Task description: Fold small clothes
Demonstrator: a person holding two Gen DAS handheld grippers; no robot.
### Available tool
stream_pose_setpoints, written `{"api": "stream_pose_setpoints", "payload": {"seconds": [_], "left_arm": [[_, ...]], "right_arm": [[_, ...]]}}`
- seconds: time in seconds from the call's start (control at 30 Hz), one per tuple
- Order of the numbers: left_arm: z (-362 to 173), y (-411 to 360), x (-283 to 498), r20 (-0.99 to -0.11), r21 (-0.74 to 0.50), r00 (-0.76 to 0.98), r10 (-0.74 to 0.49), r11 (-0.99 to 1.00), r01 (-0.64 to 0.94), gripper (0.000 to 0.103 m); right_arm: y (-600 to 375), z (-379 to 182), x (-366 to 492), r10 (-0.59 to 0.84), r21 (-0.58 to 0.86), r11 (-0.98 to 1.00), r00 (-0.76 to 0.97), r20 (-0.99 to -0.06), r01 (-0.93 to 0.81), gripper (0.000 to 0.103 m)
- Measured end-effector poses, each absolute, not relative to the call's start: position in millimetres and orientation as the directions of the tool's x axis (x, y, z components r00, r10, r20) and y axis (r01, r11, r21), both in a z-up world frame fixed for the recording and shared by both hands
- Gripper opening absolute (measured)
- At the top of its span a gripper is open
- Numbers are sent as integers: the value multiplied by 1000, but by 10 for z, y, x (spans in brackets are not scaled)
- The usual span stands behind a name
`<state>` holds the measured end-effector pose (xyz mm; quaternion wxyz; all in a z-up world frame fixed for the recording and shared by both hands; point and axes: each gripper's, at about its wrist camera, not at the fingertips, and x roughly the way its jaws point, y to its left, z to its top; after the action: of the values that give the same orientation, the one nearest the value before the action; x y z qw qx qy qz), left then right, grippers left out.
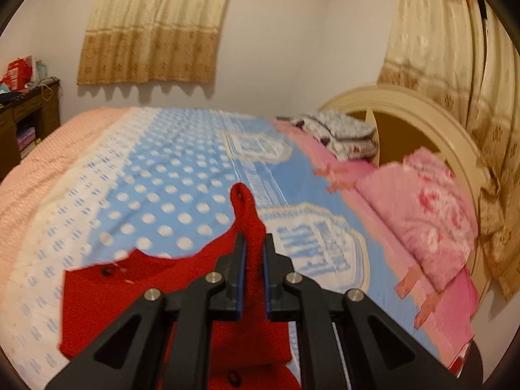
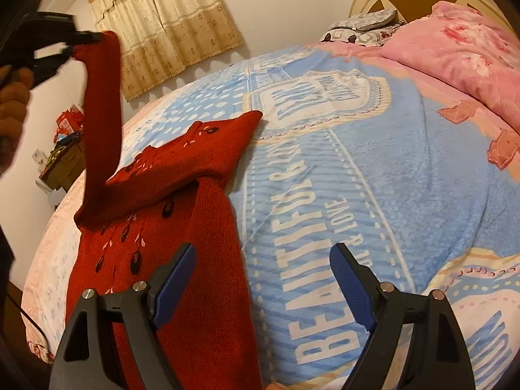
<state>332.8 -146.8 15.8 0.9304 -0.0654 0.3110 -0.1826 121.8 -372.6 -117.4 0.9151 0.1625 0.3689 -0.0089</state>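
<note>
Bed [image 2: 373, 169]: blue printed blanket, red sweater [image 2: 182, 162] lying on it.
Left gripper [image 1: 254, 243]: clenched on sweater's raised sleeve [image 2: 100, 120].
Right gripper [image 2: 260, 279]: splayed wide, empty, just right of sweater's other sleeve running lengthwise.

A bed [image 2: 406, 175] carries everything here. It is covered by a light blue sheet [image 1: 182, 175] printed with white dots and large white lettered badges, with a white-and-peach patterned band along its far side. A red knitted sweater [image 2: 169, 227], dotted with small dark and pink motifs, lies spread on the sheet, one sleeve lifted off it. Near the cream headboard [image 1: 406, 107] rests a folded pink flowered blanket [image 1: 429, 214], over a pink cloth with tabbed edges, and beyond it a grey-and-white patterned pillow [image 1: 338, 130].
</note>
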Motion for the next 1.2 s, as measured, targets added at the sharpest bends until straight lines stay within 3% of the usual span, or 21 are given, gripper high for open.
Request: {"api": "stream_pose_setpoints", "payload": {"seconds": [0.33,0.4,0.47,0.57,0.6,0.67,0.73,0.83,1.0,1.2], "left_arm": [[-790,-2205,3431,-699,-120,647,-305,942,314,10],[-939,-2277,3438,-726,-120,615,-309,937,329,16],[-1069,-2341,3404,-764,-86,580,-284,935,345,30],[-1076,-2283,3254,-758,-75,578,-304,920,385,33],[-1047,-2236,3191,-748,-64,588,-308,915,397,35],[-985,-2097,3058,-722,-40,619,-310,911,409,52],[-919,-1857,2940,-692,-17,659,-296,918,395,57],[-958,-1497,2876,-674,30,697,-246,933,358,61],[-1191,-663,2828,-662,180,749,-10,969,172,62],[-1529,96,2828,-712,181,695,98,982,47,62]], "right_arm": [[-3830,-1291,1252,103,309,937,719,-687,162,85],[-3848,-1318,1259,103,311,936,715,-691,167,85],[-3861,-1343,1264,102,310,936,712,-694,168,85],[-3864,-1365,1264,87,289,942,709,-700,169,85],[-3867,-1369,1268,86,288,942,708,-701,171,85],[-3883,-1384,1271,86,291,941,708,-701,174,85],[-3881,-1397,1270,77,283,942,705,-705,179,85],[-3852,-1410,1263,81,280,944,703,-707,174,85],[-3768,-1372,1216,89,265,954,715,-693,138,85],[-3553,-1165,1422,110,235,969,723,-682,74,85]]}}
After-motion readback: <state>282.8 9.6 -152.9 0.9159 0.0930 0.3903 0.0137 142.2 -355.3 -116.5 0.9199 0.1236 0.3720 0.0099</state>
